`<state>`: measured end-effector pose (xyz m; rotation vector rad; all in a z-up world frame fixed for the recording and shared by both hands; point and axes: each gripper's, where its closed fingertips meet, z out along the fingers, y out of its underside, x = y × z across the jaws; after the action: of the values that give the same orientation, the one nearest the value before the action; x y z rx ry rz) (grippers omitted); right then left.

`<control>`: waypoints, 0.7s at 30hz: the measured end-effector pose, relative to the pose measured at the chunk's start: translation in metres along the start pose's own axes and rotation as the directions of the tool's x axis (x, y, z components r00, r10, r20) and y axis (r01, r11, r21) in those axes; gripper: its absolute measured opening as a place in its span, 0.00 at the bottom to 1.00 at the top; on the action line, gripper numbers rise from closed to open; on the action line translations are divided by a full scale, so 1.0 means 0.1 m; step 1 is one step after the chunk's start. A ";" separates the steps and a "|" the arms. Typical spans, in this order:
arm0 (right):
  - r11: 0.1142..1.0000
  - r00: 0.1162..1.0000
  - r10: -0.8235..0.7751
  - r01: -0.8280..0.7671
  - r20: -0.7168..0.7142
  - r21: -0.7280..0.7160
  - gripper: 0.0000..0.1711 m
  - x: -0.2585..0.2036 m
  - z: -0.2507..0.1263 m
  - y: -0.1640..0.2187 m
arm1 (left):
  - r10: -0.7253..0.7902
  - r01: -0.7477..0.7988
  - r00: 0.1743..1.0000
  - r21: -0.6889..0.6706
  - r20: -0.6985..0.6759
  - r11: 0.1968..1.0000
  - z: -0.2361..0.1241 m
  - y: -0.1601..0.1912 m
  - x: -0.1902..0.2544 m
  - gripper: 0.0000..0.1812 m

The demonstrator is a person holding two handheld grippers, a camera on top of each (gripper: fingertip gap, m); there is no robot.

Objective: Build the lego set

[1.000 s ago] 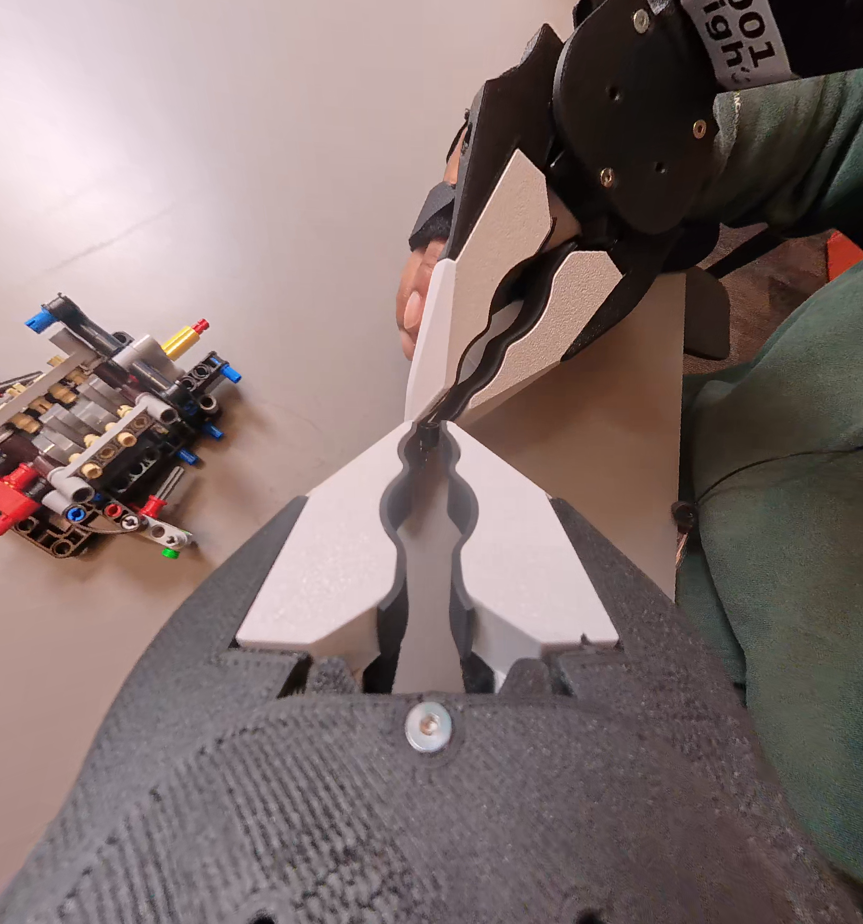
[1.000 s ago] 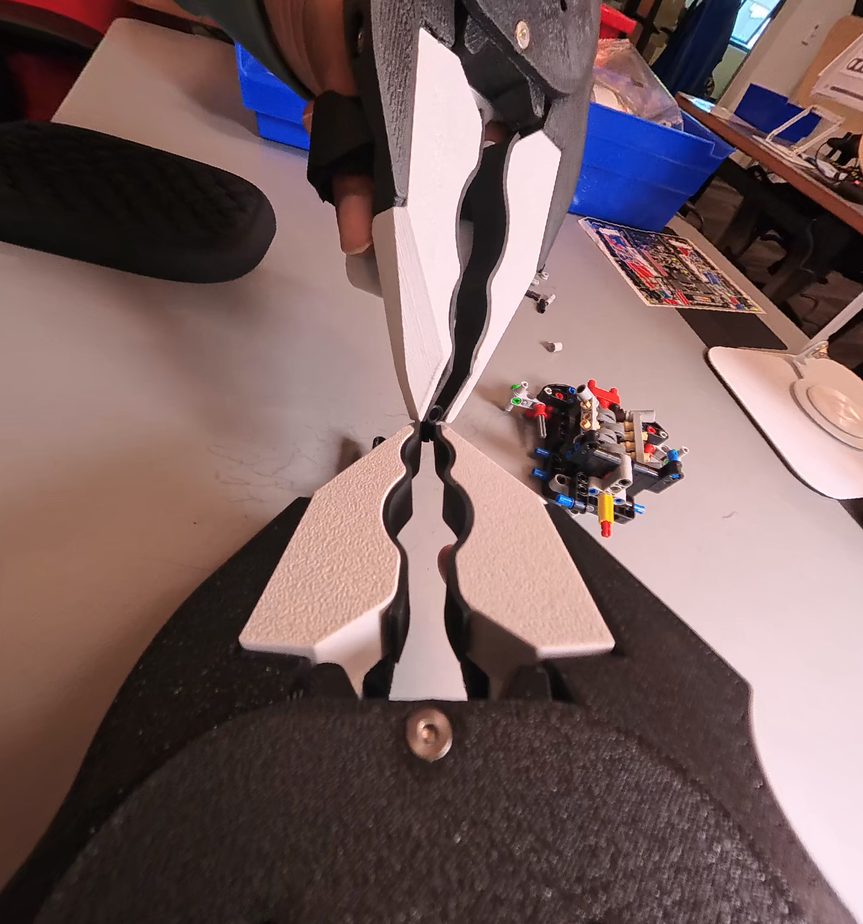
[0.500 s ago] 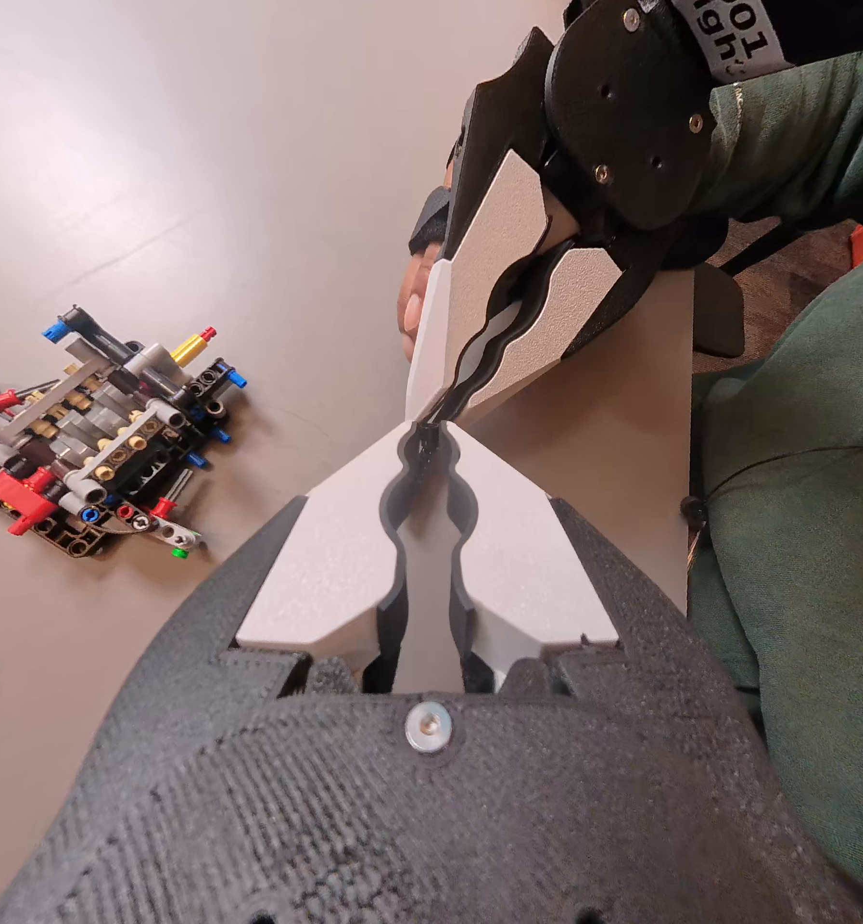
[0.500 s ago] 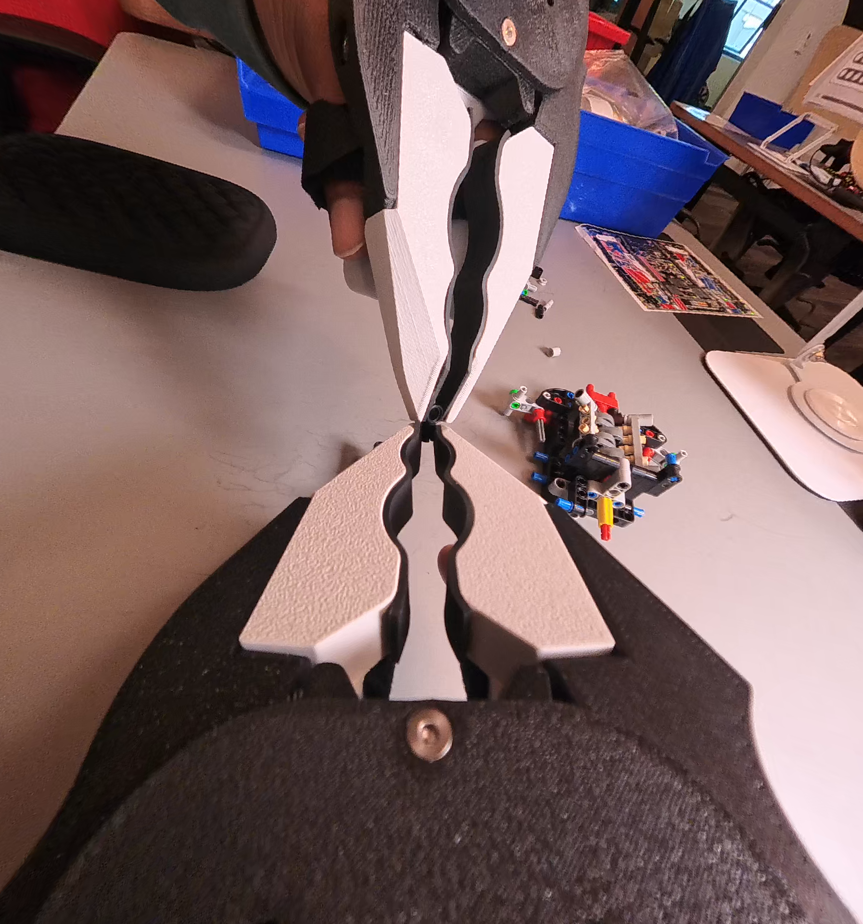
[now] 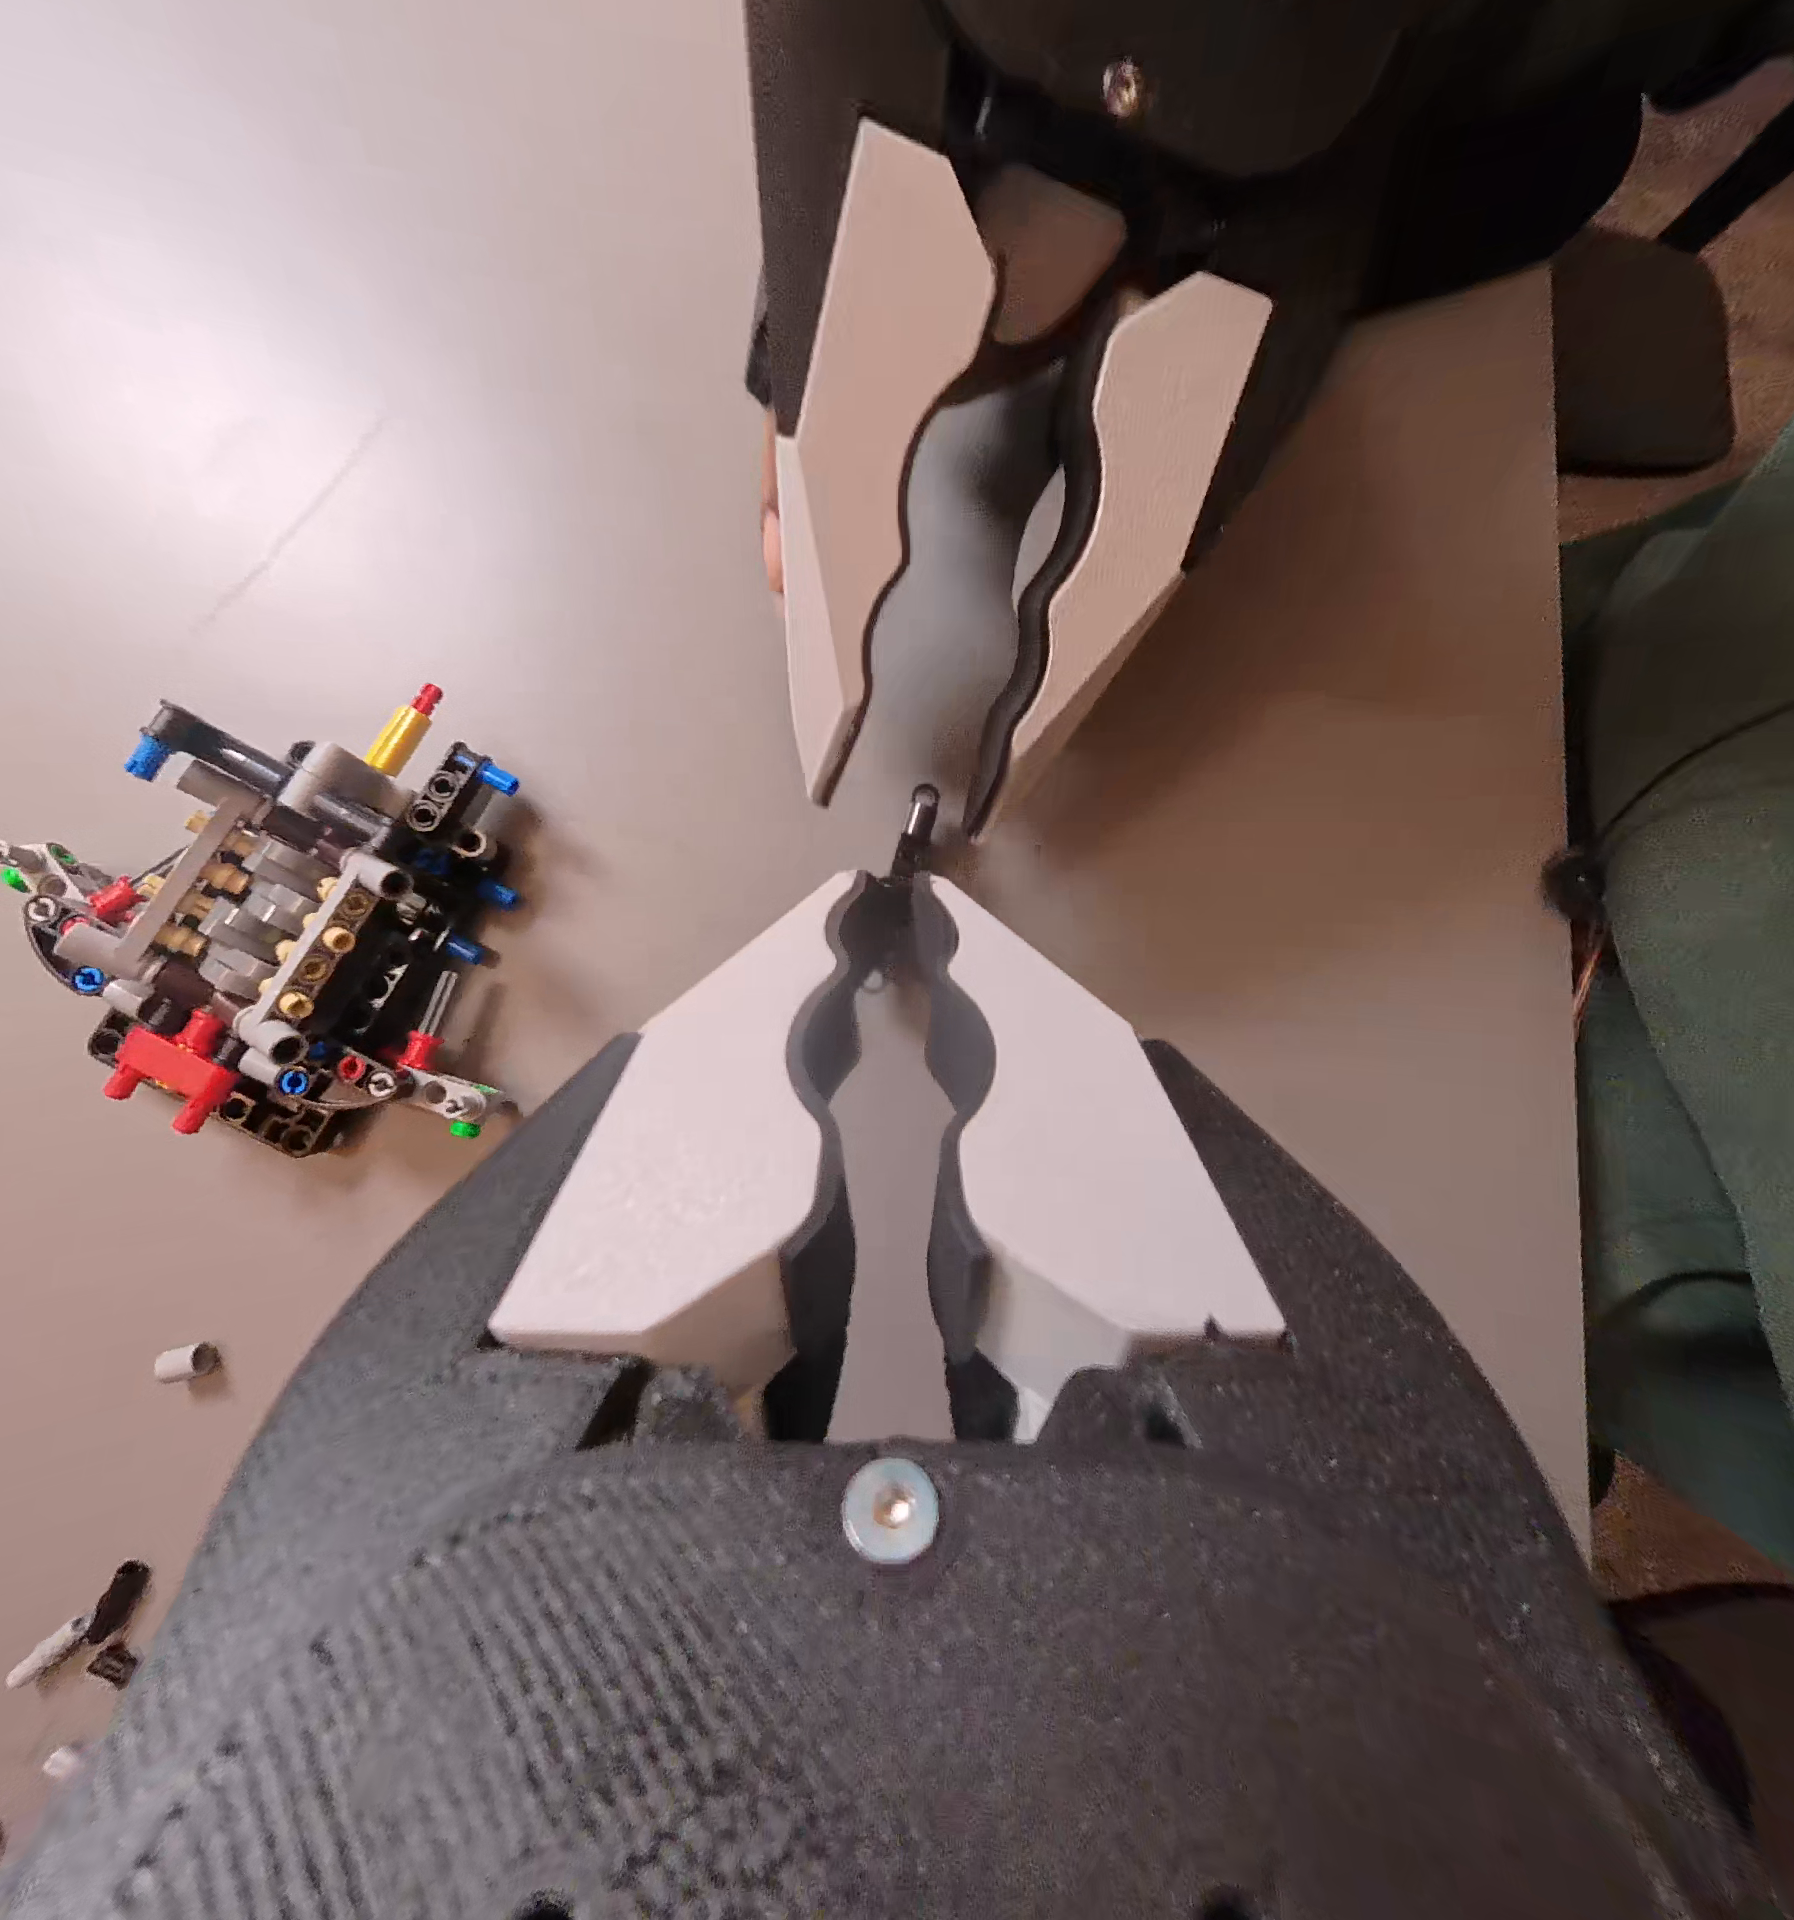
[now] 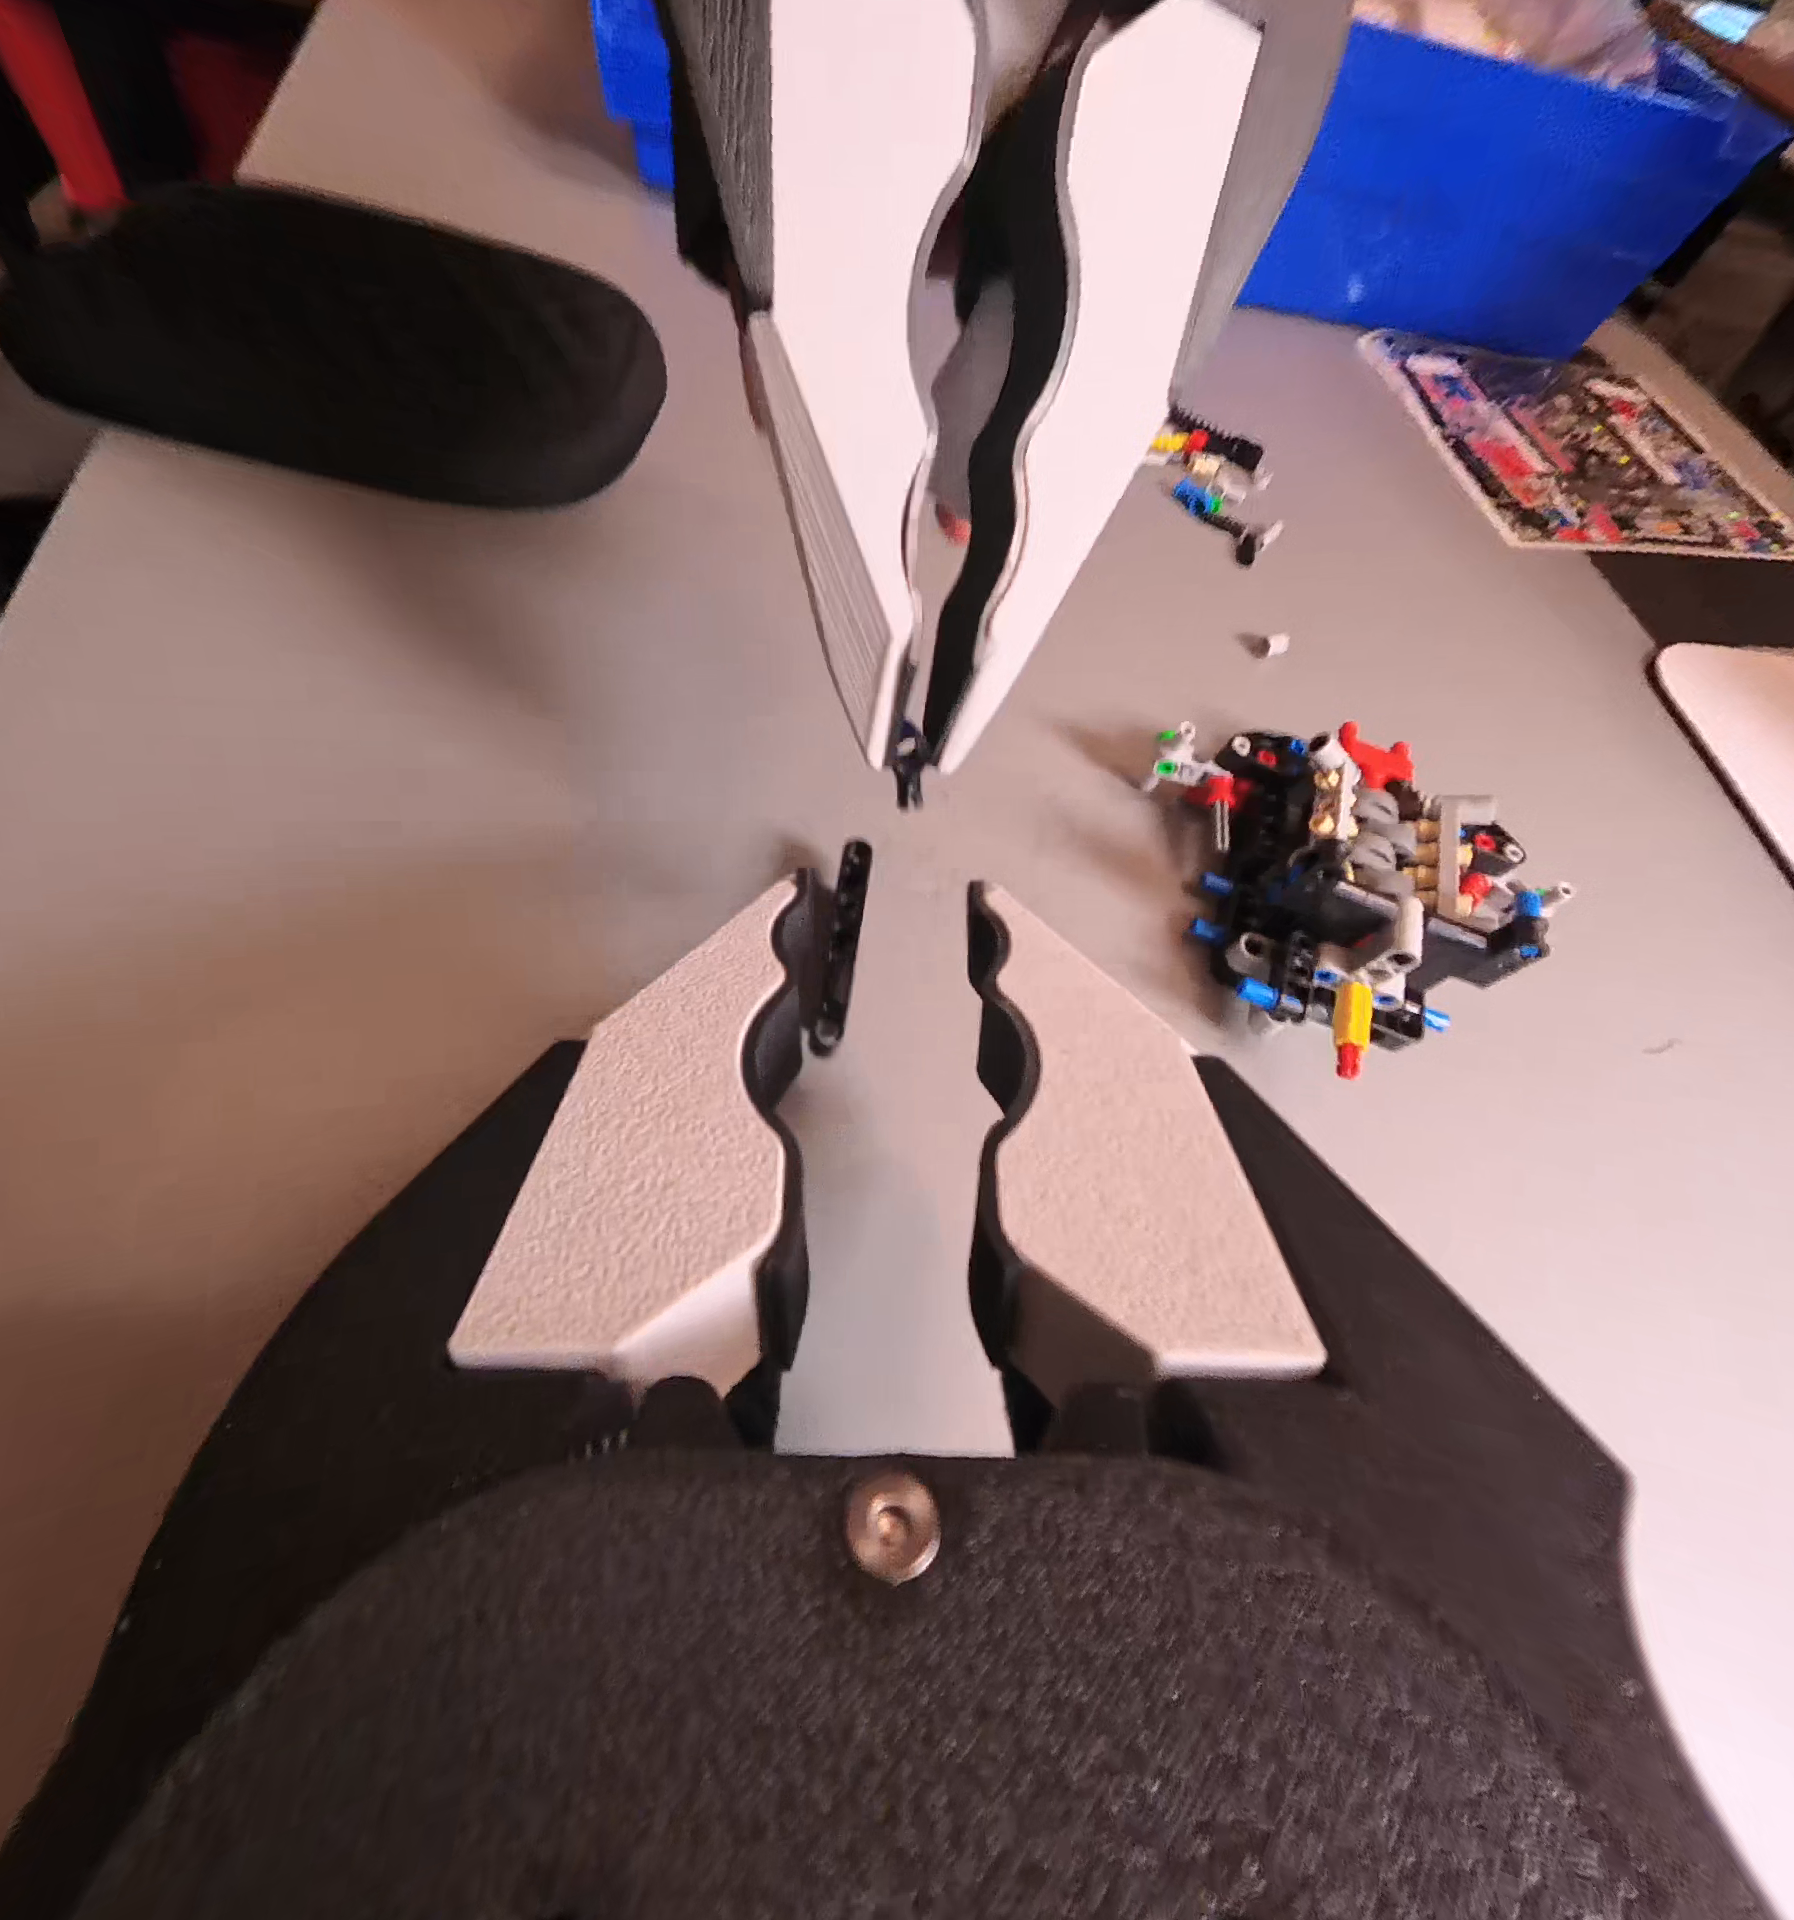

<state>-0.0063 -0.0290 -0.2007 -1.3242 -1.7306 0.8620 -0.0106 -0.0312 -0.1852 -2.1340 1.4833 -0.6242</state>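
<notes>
My left gripper (image 5: 898, 878) is shut on a small black lego pin (image 5: 914, 831) that sticks out past its tips. My right gripper (image 6: 888, 886) is open and empty, its jaws apart just short of that pin (image 6: 908, 774). It shows from the front in the left wrist view (image 5: 903, 810), and the left gripper (image 6: 908, 753) shows in the right wrist view. A black beam with holes (image 6: 839, 945) lies by the right gripper's left finger, seemingly on the table. The part-built lego model (image 5: 280, 935) lies on the table to one side, also in the right wrist view (image 6: 1360, 904).
Loose small pieces lie near the model (image 5: 186, 1361) (image 6: 1215, 478) (image 6: 1267, 644). A blue bin (image 6: 1495, 208) and an instruction sheet (image 6: 1599, 468) are at the far side. A black padded rest (image 6: 332, 343) and a white pad (image 6: 1786, 769) flank the table. The table edge (image 5: 1563, 935) meets a green garment (image 5: 1724, 1039). The tips of both grippers are at nearly the same place. The model (image 5: 186, 1361) is about 20 cm from both grippers' fingertips. The right camera catches it too, in the right wrist view (image 6: 1272, 641).
My right gripper has opened and let go of the black pin. The two grippers have drawn slightly apart. The left gripper still holds the pin.
</notes>
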 end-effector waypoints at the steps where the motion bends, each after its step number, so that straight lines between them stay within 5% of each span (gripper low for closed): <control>1: 1.000 1.000 -0.004 0.004 0.021 -0.030 0.17 -0.02 -0.01 0.06 | 0.011 -0.011 1.000 -0.017 -0.003 1.000 0.01 0.02 0.01 0.03; 7: 0.976 0.995 -0.004 0.026 0.099 -0.215 0.20 -0.17 0.05 0.37 | 0.064 -0.066 0.998 -0.099 -0.025 0.993 0.14 0.13 0.03 0.03; 21: 0.981 0.997 -0.056 0.065 0.051 -0.182 0.05 -0.15 0.16 0.31 | 0.100 -0.114 0.992 -0.226 -0.072 0.967 0.27 0.31 0.02 0.03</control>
<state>-0.0045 -0.0373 -0.2373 -1.3722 -1.9144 0.7170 -0.0160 -0.0398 -0.2249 -2.2027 1.7664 -0.5018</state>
